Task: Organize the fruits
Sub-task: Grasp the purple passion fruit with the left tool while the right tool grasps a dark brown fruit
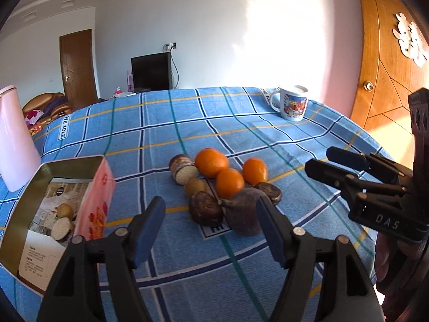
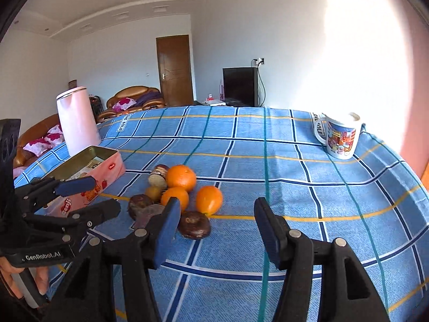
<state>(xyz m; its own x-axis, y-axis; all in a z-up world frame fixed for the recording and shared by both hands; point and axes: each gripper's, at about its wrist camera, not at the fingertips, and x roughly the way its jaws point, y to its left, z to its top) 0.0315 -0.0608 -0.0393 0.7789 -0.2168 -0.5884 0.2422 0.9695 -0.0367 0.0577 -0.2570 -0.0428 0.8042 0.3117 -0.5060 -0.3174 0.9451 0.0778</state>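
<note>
- Nearest stood the left gripper [image 1: 210, 216], black plastic with blue pads, jaws apart and nothing between them; dark fruit lay just beyond its tips.
- Right gripper [image 2: 217, 218] was likewise spread and empty, of the same black plastic with silver rivets; seen from the left wrist camera, its body bore the letters "DAS".
- Left gripper's body, seen from the right wrist camera, read "GenRobot.AI", held in a hand [image 2: 16, 276].
- Fruits [image 1: 214, 185] sat clustered on the tablecloth [image 1: 295, 214]: three smooth oranges [image 1: 211, 162], wrinkled dark brown rounds [image 1: 206, 208], one greenish-brown fruit, one cut piece with a pale face.
- Tablecloth was woven blue check with white, navy, teal and yellow lines; a label read "LOVE SOLE".
- Rectangular metal tin [image 1: 53, 214], pink outside and gold inside, lay open left of the cluster, holding two fruit pieces on a printed paper sheet; its side read "Genji".
- Beyond it stood a smooth pale pink kettle [image 2: 76, 119].
- Farthest, a white glazed mug [image 2: 340, 136] with colourful print stood at the table's far right.
</note>
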